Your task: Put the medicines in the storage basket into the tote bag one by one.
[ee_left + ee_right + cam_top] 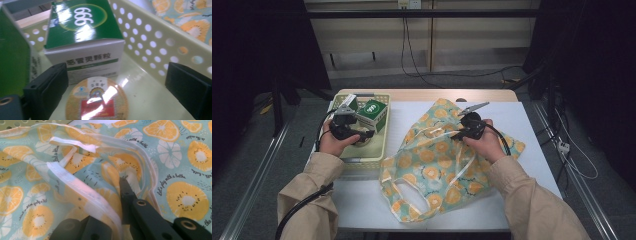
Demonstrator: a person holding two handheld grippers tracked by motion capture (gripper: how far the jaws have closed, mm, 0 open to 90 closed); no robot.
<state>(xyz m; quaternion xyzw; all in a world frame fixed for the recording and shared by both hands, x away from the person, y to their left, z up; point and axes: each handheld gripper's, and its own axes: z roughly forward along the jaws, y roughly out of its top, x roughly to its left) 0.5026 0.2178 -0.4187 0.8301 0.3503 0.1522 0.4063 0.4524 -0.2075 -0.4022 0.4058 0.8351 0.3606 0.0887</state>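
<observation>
Left gripper, jaws spread wide, straddles a small round orange-lidded tin in the pale yellow perforated plastic basket; a green-and-white cardboard medicine box sits just behind it. Right gripper is clenched on the white-trimmed rim of the teal fruit-print fabric bag, mid-table.

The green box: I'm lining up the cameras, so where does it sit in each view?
High view: green box in the basket, upper left, just beyond the left gripper.
Left gripper view: fills the upper centre, behind a round tin.
Right gripper view: not in it; the fruit-print bag is there.
Shared landmark: the basket's holed wall.
</observation>
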